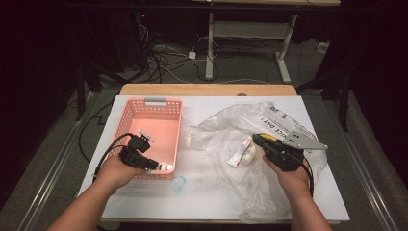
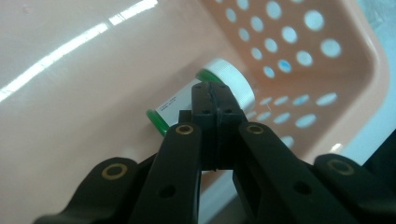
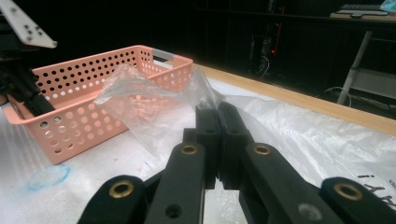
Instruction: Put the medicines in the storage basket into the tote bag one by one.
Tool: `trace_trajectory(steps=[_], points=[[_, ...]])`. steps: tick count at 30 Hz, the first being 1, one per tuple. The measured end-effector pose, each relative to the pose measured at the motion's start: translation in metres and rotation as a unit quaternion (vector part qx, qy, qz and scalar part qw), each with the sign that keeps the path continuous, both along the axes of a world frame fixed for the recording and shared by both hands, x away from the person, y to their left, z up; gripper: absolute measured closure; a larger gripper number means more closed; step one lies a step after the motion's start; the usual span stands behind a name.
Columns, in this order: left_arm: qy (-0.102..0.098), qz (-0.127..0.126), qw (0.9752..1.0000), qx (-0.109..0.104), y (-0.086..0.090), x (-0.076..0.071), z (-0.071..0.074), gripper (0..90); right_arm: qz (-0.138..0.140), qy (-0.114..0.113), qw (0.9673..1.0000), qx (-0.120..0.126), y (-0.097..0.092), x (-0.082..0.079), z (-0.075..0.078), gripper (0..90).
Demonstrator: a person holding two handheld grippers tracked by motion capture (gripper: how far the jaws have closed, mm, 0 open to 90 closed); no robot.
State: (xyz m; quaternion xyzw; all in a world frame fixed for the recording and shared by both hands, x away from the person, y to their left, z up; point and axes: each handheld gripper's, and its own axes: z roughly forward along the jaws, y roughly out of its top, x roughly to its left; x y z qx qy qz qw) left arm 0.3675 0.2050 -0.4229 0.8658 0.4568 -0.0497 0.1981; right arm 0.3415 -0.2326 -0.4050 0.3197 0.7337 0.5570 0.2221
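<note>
Left gripper [image 1: 153, 165] is seen in the high view at the near right corner of the pink basket [image 1: 126, 117], carried by the person's left hand [image 1: 115, 171], which enters from the bottom edge. Its jaws are pressed fully together with nothing between them, as the left gripper view makes plain [image 2: 215, 100]. Just beyond the closed tips a small bottle [image 2: 205, 95] is found lying on its side on the basket floor [image 2: 70, 116]; a white ribbed cap, green bands and a white label are noted on it. Whether the tips touch the bottle cannot be told. The same bottle is made out in the high view [image 1: 166, 167], close against the basket's near wall.

Between basket and bag, a blue circle mark [image 1: 178, 183] is noted on the white table cover [image 1: 207, 202].

Further right, a crumpled clear plastic bag [image 1: 226, 130] is spread over the table, with black print on its far right part. A small tube [image 1: 239, 154] and a small white bottle [image 1: 249, 154] are seen lying side by side at the bag, just left of the right gripper.

Right gripper [image 1: 256, 138], held in the right hand [image 1: 288, 175], is pointed left toward those two items. Its jaws are closed tight [image 3: 217, 116]; a fold of the bag film rises right at the tips, but whether it is pinched cannot be told.
</note>
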Motion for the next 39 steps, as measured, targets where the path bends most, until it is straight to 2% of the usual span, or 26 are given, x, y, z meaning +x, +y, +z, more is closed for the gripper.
trace_trajectory(steps=[2,4,5,6,8,9,13,16,18,25,28,30,32,33,35,37,39], points=[[-0.006,0.007,0.9999,0.011,0.0,0.008,0.0,87.9,0.0,0.001,1.0,0.0,0.0,0.0,0.0,90.0],[-0.04,0.023,0.9984,0.034,-0.001,0.015,-0.001,87.8,0.0,-0.001,1.0,0.0,-0.001,0.0,0.0,90.0],[-0.056,0.037,0.9973,0.03,0.001,0.018,-0.001,87.6,-0.001,0.0,1.0,0.0,-0.001,0.0,0.0,90.0],[-0.065,0.048,0.9966,0.015,0.003,0.02,0.001,87.5,-0.002,-0.001,1.0,0.0,-0.002,0.001,0.0,90.0],[-0.07,0.056,0.9959,-0.012,0.005,0.02,0.003,87.7,-0.003,-0.001,1.0,0.001,-0.002,0.001,0.0,90.0],[-0.069,0.049,0.9962,-0.018,0.004,0.018,0.004,87.7,-0.003,-0.001,1.0,0.001,-0.003,0.001,0.0,90.0],[-0.057,0.016,0.9981,-0.016,-0.003,0.004,0.007,87.7,-0.003,0.001,1.0,0.0,-0.003,0.001,-0.001,90.0],[-0.045,0.003,0.999,-0.006,-0.006,-0.002,0.003,87.8,0.0,-0.002,1.0,-0.001,-0.001,0.0,0.0,90.0],[-0.044,0.006,0.999,0.008,-0.006,0.0,0.001,87.7,0.0,-0.002,1.0,-0.001,0.0,-0.001,0.001,90.0],[-0.03,0.022,0.9991,0.019,-0.004,0.017,-0.005,87.7,-0.001,-0.001,1.0,0.0,-0.001,-0.001,0.001,90.0],[-0.044,0.021,0.9982,0.034,-0.006,0.022,-0.003,87.6,-0.003,-0.002,1.0,0.002,-0.003,0.0,0.001,90.0],[-0.055,0.022,0.998,0.02,-0.005,0.026,-0.001,87.3,-0.003,-0.002,1.0,0.003,-0.003,0.0,0.001,90.0],[-0.07,0.032,0.9971,0.003,-0.003,0.029,0.003,75.7,-0.004,-0.002,1.0,0.003,-0.003,-0.001,0.002,90.0],[-0.085,0.036,0.9957,-0.005,-0.002,0.031,0.006,68.6,-0.003,-0.004,1.0,0.002,-0.003,-0.001,0.002,90.0],[-0.112,0.065,0.9915,-0.009,-0.001,0.035,0.011,54.3,-0.001,-0.006,1.0,0.002,-0.002,-0.001,0.002,90.0],[-0.118,0.089,0.9888,-0.017,0.0,0.043,0.011,39.4,-0.002,-0.001,1.0,0.001,-0.001,-0.001,0.001,90.0],[-0.111,0.118,0.9866,-0.016,-0.003,0.052,0.007,19.3,-0.001,0.001,1.0,0.0,0.0,-0.001,0.0,89.7]])
